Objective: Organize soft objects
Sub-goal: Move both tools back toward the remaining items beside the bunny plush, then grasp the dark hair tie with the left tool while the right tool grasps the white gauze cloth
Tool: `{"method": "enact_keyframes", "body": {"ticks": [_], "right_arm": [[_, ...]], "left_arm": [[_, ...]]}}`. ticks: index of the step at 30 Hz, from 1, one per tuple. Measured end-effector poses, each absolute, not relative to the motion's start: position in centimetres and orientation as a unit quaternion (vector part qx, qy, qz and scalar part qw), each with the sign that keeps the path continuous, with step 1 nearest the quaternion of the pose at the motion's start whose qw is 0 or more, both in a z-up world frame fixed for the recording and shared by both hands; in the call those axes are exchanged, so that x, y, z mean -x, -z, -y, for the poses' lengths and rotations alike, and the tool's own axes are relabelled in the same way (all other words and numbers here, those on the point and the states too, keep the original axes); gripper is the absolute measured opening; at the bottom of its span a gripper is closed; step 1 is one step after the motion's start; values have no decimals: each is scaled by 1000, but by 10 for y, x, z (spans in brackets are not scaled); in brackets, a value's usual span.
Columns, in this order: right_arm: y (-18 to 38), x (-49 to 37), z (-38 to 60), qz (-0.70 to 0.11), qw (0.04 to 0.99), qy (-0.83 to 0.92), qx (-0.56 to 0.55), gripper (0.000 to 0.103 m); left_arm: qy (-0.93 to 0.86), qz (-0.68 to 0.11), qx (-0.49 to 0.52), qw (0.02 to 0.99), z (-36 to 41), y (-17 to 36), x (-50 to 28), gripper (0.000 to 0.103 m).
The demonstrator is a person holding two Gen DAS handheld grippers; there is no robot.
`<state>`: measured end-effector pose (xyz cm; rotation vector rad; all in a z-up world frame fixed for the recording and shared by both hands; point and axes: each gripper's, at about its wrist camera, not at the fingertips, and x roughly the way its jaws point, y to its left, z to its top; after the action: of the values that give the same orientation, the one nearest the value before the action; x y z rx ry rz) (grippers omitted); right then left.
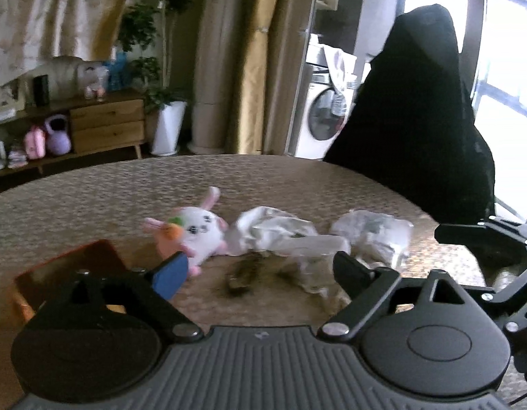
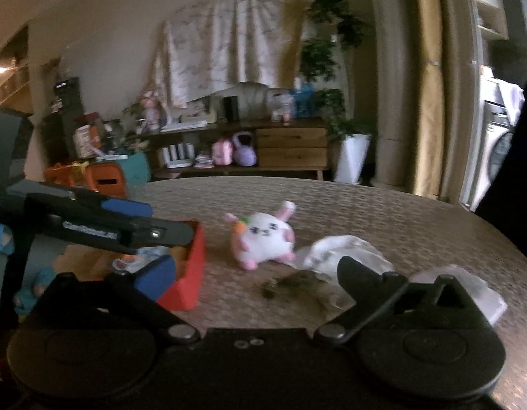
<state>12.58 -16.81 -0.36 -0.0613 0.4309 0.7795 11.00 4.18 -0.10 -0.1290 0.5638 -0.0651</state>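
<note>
The left gripper (image 1: 260, 271) and the right gripper (image 2: 256, 275) both have their fingers spread wide with nothing between them, above the woven desk (image 1: 92, 191). Past them the white plush rabbit (image 1: 202, 232) lies mid-frame beside crumpled clear plastic wrapping (image 1: 277, 232), with a blurred dark clump (image 1: 243, 273) in front too smeared to identify. Only the right wrist view shows inside the red box (image 2: 191, 266) at lower left, where pale and blue soft things lie half hidden behind the fingers; the left wrist view cuts it off.
</note>
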Motion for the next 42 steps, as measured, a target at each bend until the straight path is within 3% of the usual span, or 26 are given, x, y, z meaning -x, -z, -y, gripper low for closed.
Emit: {"method": "enact_keyframes", "body": {"ticks": [3,6,22,42], "right_arm": [[12,-130,186,-214,908,-359,23,101],[20,-132,199,-219,912,-347,18,102],[84,-176,214,-252,920,-297,46,101],[143,-243,191,-324,901,-281,57,95]], "left_arm": [[46,-275,63,958,-30,8,-115,95],[59,-278,63,957,-20,17,-122,103],[79,-313,79,943,-17,82,-186,103],[-22,-368,41,929,-26,148,-256,102]]}}
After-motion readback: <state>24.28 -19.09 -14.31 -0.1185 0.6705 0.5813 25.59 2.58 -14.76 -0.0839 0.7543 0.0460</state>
